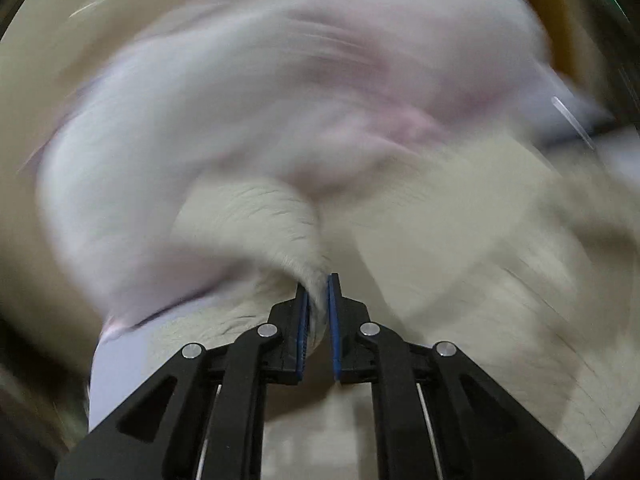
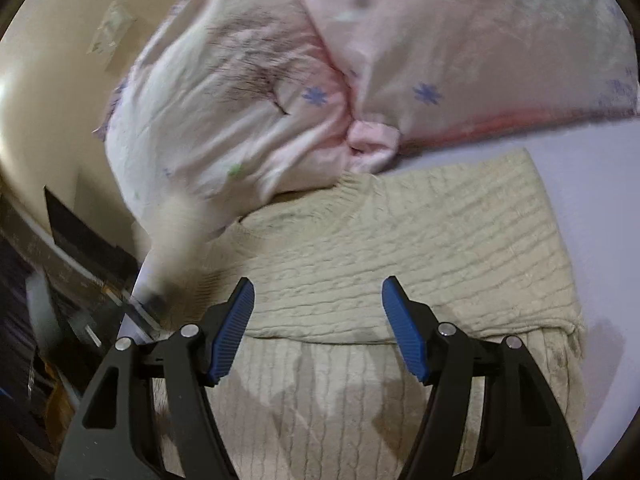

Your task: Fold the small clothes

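A cream cable-knit sweater (image 2: 400, 248) lies on the pale lavender bed sheet (image 2: 592, 184), its lower part folded over itself. My right gripper (image 2: 318, 292) hangs open just above the sweater, holding nothing. My left gripper (image 1: 318, 284) is shut on a sleeve of the sweater (image 1: 256, 216), pinched between its blue pads and lifted; the left wrist view is heavily motion-blurred. In the right wrist view the lifted sleeve (image 2: 176, 232) shows as a blur at the left, with the left gripper (image 2: 154, 300) barely visible below it.
A pink and white quilt with blue flowers (image 2: 280, 80) is bunched at the head of the bed, touching the sweater's top edge. A cream wall (image 2: 48, 80) stands on the left. Dark clutter (image 2: 60, 280) lies beside the bed at lower left.
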Demonstrator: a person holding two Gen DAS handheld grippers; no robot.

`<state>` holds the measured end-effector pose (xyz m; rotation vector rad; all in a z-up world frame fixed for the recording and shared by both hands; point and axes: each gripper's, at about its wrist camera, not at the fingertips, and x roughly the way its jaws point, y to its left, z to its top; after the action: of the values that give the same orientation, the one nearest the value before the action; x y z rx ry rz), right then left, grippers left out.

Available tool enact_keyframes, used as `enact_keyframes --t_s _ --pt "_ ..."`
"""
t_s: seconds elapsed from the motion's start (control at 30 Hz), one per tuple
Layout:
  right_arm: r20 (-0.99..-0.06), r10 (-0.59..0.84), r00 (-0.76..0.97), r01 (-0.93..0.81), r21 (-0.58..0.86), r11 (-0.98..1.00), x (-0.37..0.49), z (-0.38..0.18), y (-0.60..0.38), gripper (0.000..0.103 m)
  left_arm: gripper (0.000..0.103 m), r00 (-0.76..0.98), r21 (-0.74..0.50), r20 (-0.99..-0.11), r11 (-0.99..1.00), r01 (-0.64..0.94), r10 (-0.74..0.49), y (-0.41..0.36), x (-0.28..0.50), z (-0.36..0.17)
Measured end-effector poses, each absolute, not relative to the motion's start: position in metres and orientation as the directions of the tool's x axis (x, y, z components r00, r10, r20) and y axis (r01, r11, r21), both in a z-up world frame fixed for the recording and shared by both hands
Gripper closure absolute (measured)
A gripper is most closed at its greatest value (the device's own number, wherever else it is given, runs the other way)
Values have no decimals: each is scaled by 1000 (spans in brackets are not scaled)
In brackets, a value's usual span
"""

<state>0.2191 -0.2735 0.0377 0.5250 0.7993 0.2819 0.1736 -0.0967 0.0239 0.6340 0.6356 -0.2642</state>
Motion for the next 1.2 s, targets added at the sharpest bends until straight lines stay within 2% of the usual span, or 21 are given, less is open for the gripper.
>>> enact_keyframes --t_s 0.03,0.1,0.13,0.2,0.27,0.5,0.6,0.63,0.67,0.83,0.9,0.93,1.0,1.07,1.1,1.13,1.17,1.2 --pt "-610 434 662 -30 558 830 220 34 -278 37 93 772 515 -635 725 457 -35 -118 165 6" --pt "-611 444 656 -8 582 813 219 29 -288 37 78 824 646 -567 621 443 1 -141 144 -17" --pt "-606 446 658 -8 587 810 219 29 -290 41 75 839 667 -543 596 447 -21 -141 132 -17" --pt "-609 459 647 -10 594 804 220 27 -293 50 51 838 632 -544 635 444 -44 -129 121 -3" --pt "-619 466 632 2 602 798 224 23 -292 59 43 814 528 -573 715 458 -98 -103 110 18" --pt "-704 423 571 86 563 822 241 4 -291 62 43 678 87 -707 927 366 -201 24 88 42" --pt "-738 425 524 56 528 847 248 -4 -275 81 40 662 -3 -719 954 299 -210 60 79 40" --pt "-729 433 530 13 518 856 248 -1 -268 95 40 660 -20 -720 957 288 -214 65 77 39" --pt "-712 449 540 -10 528 849 247 2 -266 96 40 655 -51 -721 960 275 -226 71 74 38" --pt "-614 354 705 -12 490 872 228 45 -290 98 39 645 -136 -711 955 264 -280 81 68 36" --pt "-591 236 771 68 445 893 218 56 -311 98 38 631 -150 -712 945 289 -307 74 70 34" --pt "-599 177 781 117 420 900 215 56 -322 98 38 626 -148 -715 942 301 -312 72 69 33" --pt "-680 93 727 206 345 916 219 44 -332 95 37 613 -147 -721 936 321 -323 66 69 29" --pt "-737 42 675 278 307 910 219 35 -340 90 37 600 -145 -730 932 333 -328 61 70 26" --pt "-721 26 692 288 310 906 215 38 -342 88 37 599 -144 -731 931 334 -328 60 70 25" --pt "-679 27 733 265 321 909 209 45 -342 74 37 598 -141 -732 932 335 -326 60 70 25" --pt "-654 38 756 235 325 916 206 49 -340 66 37 599 -139 -733 933 332 -322 60 70 25" --pt "-636 58 769 195 320 927 205 52 -334 66 36 600 -139 -733 934 329 -320 61 69 25"
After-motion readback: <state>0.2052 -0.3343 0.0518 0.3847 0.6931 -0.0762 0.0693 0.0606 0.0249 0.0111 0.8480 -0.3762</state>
